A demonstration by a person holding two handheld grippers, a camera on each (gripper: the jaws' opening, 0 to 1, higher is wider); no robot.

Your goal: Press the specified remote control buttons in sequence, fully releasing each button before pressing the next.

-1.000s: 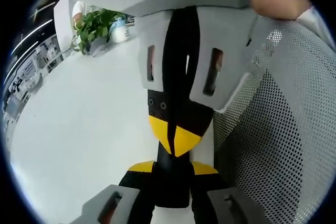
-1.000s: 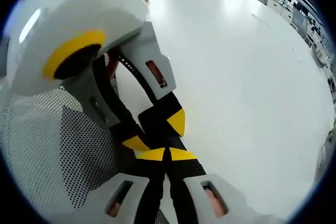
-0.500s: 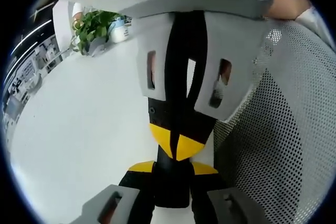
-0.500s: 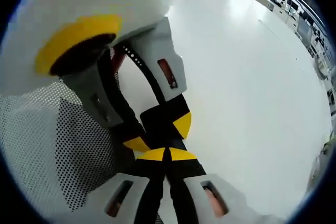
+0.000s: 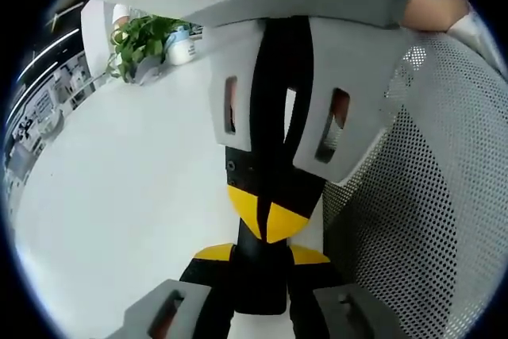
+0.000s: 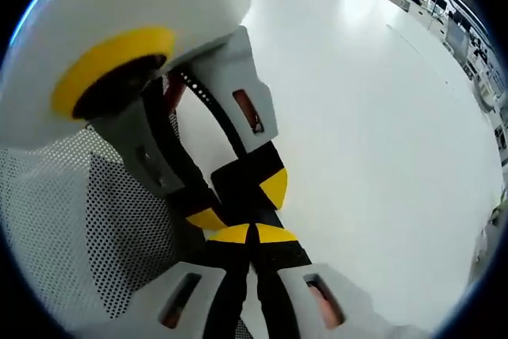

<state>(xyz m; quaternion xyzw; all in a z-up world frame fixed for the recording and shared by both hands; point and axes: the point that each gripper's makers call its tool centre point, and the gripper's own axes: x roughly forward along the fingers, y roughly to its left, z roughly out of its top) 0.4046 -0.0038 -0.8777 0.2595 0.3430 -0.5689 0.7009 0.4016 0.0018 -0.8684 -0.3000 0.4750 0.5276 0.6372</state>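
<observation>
In the left gripper view my left gripper point(image 5: 262, 258) rises from the bottom, its black jaws with yellow tips pressed together and nothing between them. My right gripper point(image 5: 267, 218) comes down from the top and meets it tip to tip, also shut. In the right gripper view the right gripper point(image 6: 254, 234) stands shut at the bottom. The left gripper point(image 6: 238, 200) reaches in from the upper left, its yellow tips touching the right one's. Both hang over a white table point(image 6: 373, 101), at its edge.
A grey mesh chair back point(image 5: 429, 196) stands close beside the grippers, also seen as the chair back point(image 6: 71, 212). A potted plant point(image 5: 139, 41) and a small white bottle point(image 5: 181, 47) sit at the table's far end. A person's hand point(image 5: 429, 9) holds the right gripper.
The two grippers have drawn slightly closer, each looming a bit larger in the other's view. Both stay shut, tip to tip.
</observation>
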